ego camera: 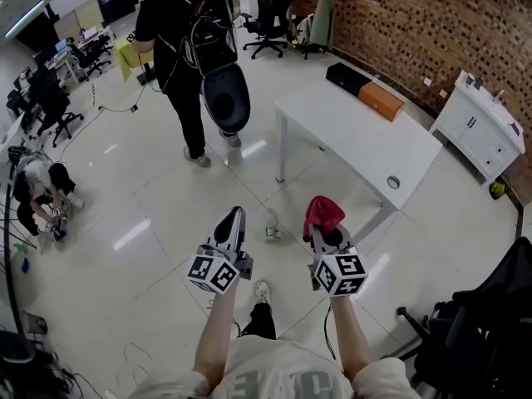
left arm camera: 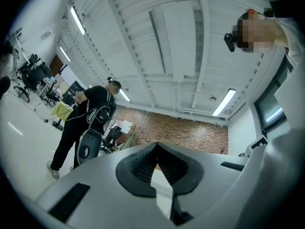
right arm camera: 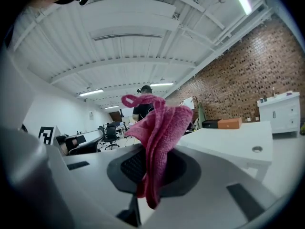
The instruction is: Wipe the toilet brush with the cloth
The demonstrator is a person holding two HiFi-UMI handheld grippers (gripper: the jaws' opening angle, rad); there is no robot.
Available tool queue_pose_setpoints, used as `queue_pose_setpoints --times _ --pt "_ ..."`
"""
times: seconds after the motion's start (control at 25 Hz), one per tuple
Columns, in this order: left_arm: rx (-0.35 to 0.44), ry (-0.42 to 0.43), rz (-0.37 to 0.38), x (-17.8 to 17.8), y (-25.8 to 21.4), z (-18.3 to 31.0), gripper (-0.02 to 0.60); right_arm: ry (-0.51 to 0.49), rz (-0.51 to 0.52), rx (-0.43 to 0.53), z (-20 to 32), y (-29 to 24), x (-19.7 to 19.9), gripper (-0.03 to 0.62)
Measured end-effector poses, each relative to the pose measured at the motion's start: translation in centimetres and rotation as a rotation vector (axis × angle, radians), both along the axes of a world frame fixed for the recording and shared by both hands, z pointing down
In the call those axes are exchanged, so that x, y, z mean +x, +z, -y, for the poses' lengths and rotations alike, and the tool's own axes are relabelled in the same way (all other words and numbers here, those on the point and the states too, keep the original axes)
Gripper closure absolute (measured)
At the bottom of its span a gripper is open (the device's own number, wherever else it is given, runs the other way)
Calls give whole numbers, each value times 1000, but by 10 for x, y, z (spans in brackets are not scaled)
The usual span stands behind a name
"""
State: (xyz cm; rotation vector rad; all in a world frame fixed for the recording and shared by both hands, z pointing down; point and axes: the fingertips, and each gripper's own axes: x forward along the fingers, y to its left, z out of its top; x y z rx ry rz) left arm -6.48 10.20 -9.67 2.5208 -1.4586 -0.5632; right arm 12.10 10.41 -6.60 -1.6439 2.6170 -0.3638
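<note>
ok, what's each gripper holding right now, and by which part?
Right gripper: shut on the pink cloth, pinched low on the bunch; most sticks up, a short tail hangs below the jaws. Left gripper: shut, empty.

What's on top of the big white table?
A black box and an orange box sit side by side at the far end of the white table. Near the closer end is a small round ring, perhaps a cable hole. The boxes' insides are hidden.

Open-plan office: white table (ego camera: pixel 366 135), swivel chairs (ego camera: pixel 268 17), brick wall (ego camera: pixel 432 23)

Fuzzy cloth (right arm camera: pixel 159 123) (perhaps terry); glossy floor (ego camera: pixel 166 198)
</note>
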Motion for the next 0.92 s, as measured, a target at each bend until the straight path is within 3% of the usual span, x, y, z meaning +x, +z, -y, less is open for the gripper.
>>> queue_pose_setpoints --times 0.16,0.32,0.56,0.92 --pt "-12 2 -8 16 2 -74 577 -4 22 -10 -72 -1 10 563" --pt "18 12 22 25 -14 -117 577 12 38 8 -114 -14 21 562" --pt "85 22 88 28 -42 -136 577 6 46 70 -133 -41 14 563" --pt "117 34 83 4 -55 -147 577 -41 69 115 -135 -61 -24 563"
